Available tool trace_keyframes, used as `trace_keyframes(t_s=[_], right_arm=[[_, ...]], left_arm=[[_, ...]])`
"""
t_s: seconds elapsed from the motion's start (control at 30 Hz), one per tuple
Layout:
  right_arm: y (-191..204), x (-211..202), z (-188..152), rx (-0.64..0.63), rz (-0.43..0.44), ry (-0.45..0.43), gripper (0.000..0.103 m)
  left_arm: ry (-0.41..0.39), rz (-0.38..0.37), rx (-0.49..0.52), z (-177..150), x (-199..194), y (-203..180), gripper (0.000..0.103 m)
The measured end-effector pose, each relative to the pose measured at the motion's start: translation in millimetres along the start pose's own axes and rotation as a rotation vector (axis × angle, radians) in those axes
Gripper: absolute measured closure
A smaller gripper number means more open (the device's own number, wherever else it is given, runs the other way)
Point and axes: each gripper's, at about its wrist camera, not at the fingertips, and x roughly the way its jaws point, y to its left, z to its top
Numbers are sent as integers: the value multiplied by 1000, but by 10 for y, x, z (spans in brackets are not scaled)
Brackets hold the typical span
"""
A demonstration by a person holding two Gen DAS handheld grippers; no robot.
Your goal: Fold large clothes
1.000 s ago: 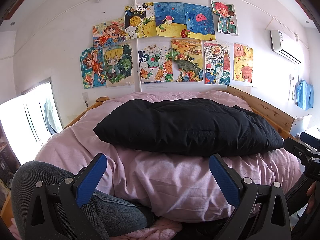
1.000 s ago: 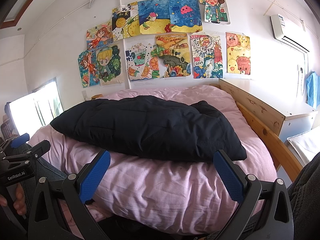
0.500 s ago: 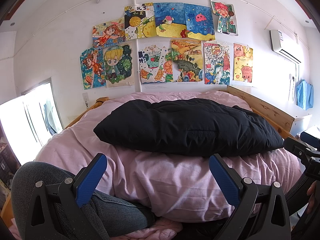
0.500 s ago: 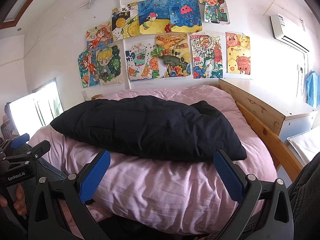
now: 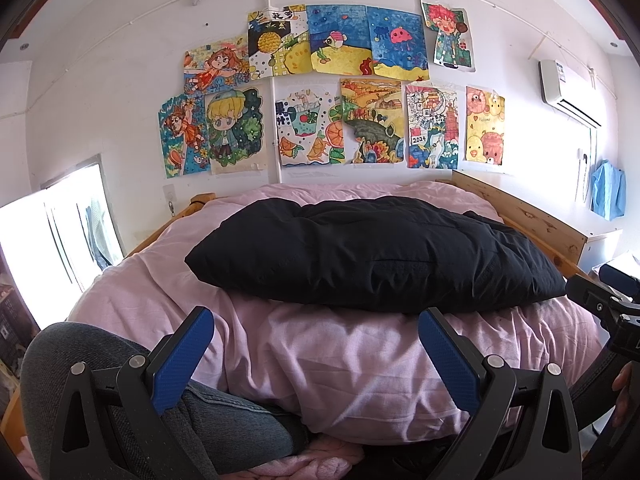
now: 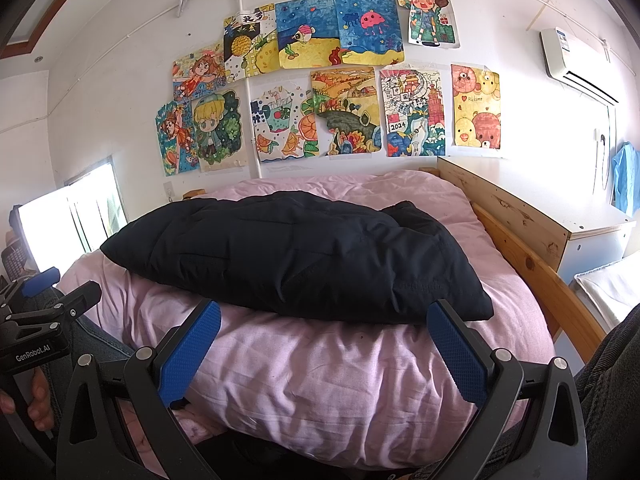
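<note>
Two grippers hang side by side at the near edge of the bed, both with fingers spread wide and nothing between them. The left gripper [image 5: 316,344] and the right gripper [image 6: 324,340] both look forward over a mound of pink duvet [image 5: 340,364] toward the one garment in play: a black padded jacket [image 5: 376,256], already bundled into a thick oblong and lying on top of the duvet.

The jacket's long axis runs left to right across the bed, square to the line both grippers point along. Its near long edge lies just beyond the fingertips of each gripper and a little above them, with a band of pink duvet showing between.

From the left wrist view the jacket sits slightly right of centre, its left end rounded and its right end tapering toward the wooden bed frame [image 5: 532,220]. From the right wrist view the jacket [image 6: 292,256] spreads mostly left of centre, and its right corner lies close above the right finger. So each gripper seems nearest its own end of the near edge, which suits a two-handed reach forward and up.
</note>
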Motion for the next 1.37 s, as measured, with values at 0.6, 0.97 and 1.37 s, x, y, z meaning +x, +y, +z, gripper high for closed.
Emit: trace_keyframes(t_s=[0.6, 0.97, 1.37], right_arm=[[20, -2, -9, 1, -1, 2, 1], [21, -2, -5, 2, -1, 2, 1], [14, -4, -2, 2, 0, 3, 1]], left_arm=[[-9, 31, 14, 25, 49, -5, 0], [-11, 33, 14, 33, 76, -7, 0], [-10, 35, 17, 32, 92, 34, 0]])
